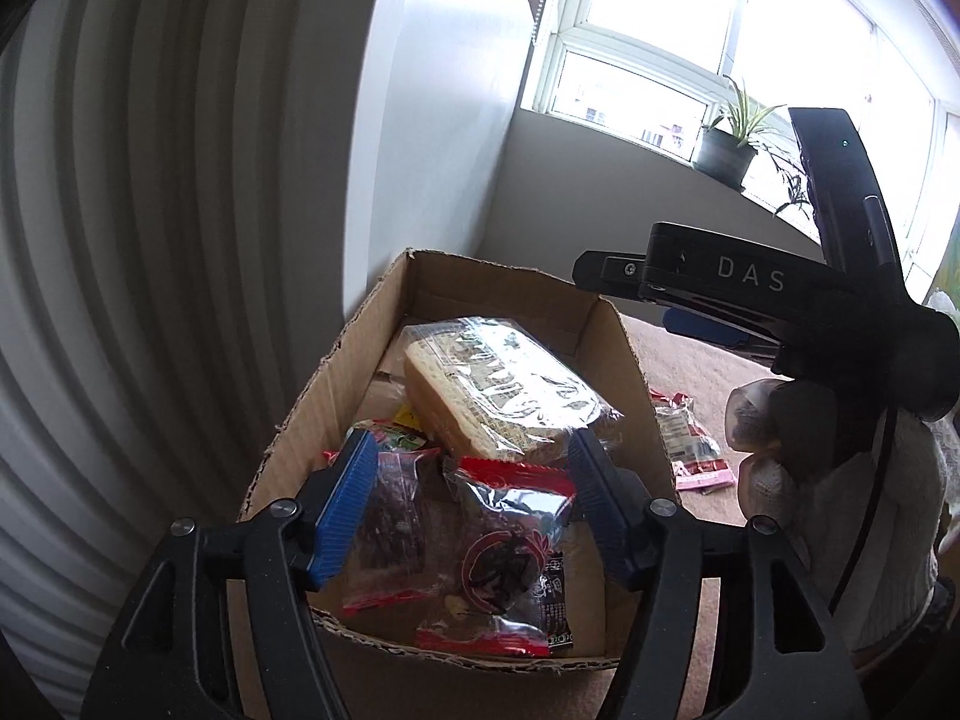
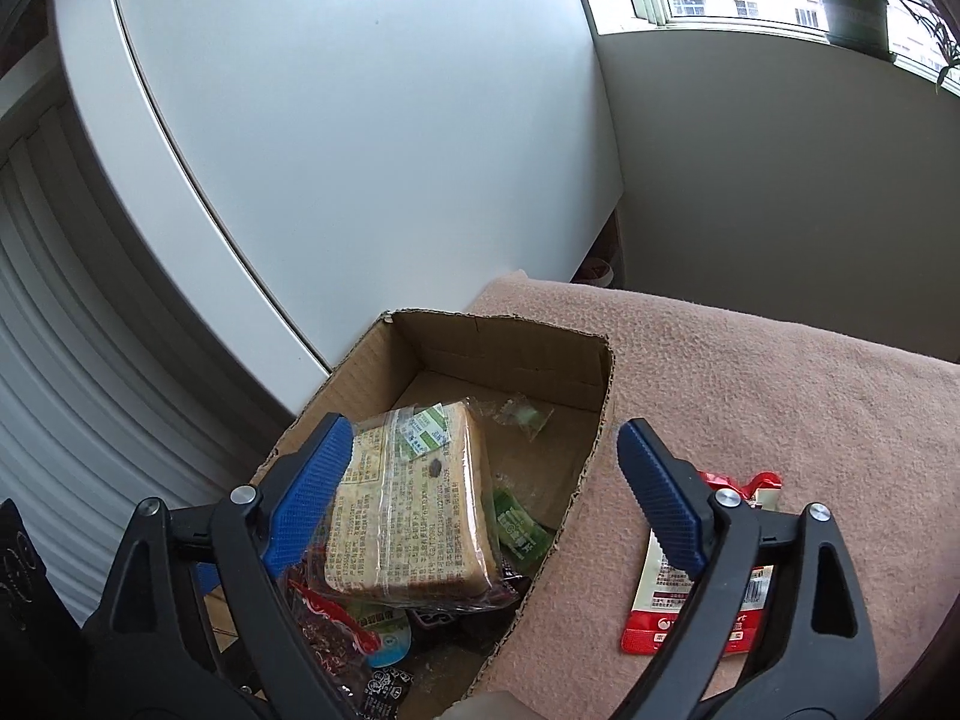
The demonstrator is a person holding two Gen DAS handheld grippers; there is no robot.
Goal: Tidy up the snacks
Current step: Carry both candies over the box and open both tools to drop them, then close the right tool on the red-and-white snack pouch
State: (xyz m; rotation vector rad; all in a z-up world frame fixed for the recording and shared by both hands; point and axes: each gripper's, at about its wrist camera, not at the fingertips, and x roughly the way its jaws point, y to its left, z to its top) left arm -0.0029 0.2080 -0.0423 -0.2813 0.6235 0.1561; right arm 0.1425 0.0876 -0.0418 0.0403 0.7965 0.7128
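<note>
An open cardboard box [image 1: 624, 354] [image 2: 603, 396] sits on a pink blanket and holds several snack packets. A wrapped slab of bread [image 1: 498, 396] [image 2: 408, 510] lies on top of them. A red and clear packet [image 1: 504, 546] lies at the box's near end. My left gripper [image 1: 471, 510] is open over the box, empty, its blue pads either side of that packet. My right gripper [image 2: 480, 498] is open and empty, spanning the box's right wall, its left pad beside the bread. A red and white packet [image 2: 702, 594] [image 1: 690, 444] lies on the blanket right of the box.
The pink blanket [image 2: 780, 396] covers the surface. A white cabinet [image 2: 360, 150] and a ribbed white panel [image 1: 90, 240] stand left of and behind the box. A potted plant [image 1: 729, 144] sits on the window sill. The right gripper's body [image 1: 780, 294] hangs above the blanket.
</note>
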